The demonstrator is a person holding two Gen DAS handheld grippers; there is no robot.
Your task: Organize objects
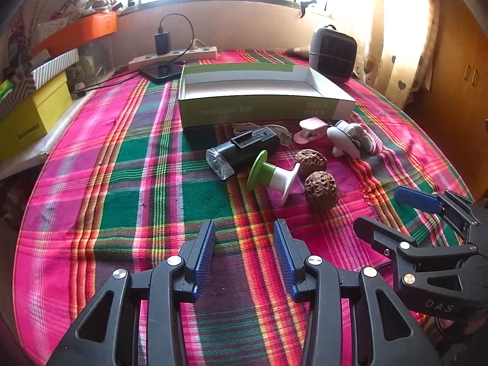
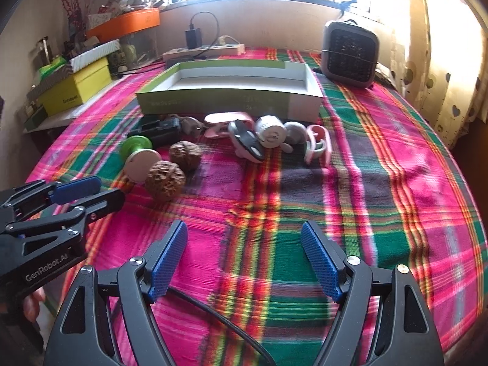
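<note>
An empty green and white cardboard tray (image 1: 259, 109) (image 2: 213, 100) lies across the plaid table. In front of it lie a black flashlight (image 1: 244, 151), a green and white spool (image 1: 270, 174) (image 2: 137, 152), two brown walnuts (image 1: 320, 187) (image 2: 166, 180), a pink clip (image 1: 311, 129) (image 2: 225, 122), a toy whale (image 2: 248, 145) and a white and pink toy (image 1: 350, 137) (image 2: 317, 143). My left gripper (image 1: 244, 238) is open and empty, short of the spool. My right gripper (image 2: 244, 238) is open and empty, short of the whale; it also shows in the left wrist view (image 1: 381, 210).
A small grey heater (image 1: 334, 53) (image 2: 350, 53) stands at the back right. A power strip (image 1: 174, 58) with a charger and a phone (image 1: 161, 71) lie at the back. Yellow and orange boxes (image 1: 30, 116) are stacked on the left. A black cable (image 2: 219, 320) runs under my right gripper.
</note>
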